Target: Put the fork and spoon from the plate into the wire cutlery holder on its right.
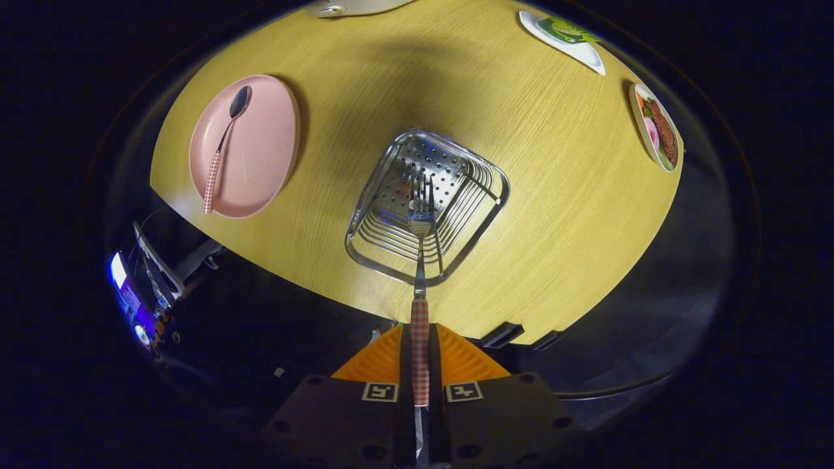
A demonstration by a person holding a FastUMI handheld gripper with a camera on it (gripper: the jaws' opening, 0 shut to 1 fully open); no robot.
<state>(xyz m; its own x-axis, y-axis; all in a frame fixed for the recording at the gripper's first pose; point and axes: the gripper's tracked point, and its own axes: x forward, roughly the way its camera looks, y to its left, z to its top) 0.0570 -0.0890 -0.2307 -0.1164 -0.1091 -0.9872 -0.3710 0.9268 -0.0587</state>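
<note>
We see the gripper (419, 365) clamping the fork (420, 260) by its handle (stiff, light, slippery) over the wire cutlery holder (427, 205), near the table's (554, 195) front edge.

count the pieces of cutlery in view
2. The fork is clamped by its checked handle in the shut gripper, tines over the wire cutlery holder. The spoon lies on the pink plate, left of the holder.

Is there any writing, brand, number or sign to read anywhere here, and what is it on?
No readable words or numbers.
Two square coded markers sit on the gripper, which is shut on the fork: patterns, not text.
The two printed cards on the table show food pictures; any lettering is too small.
</note>
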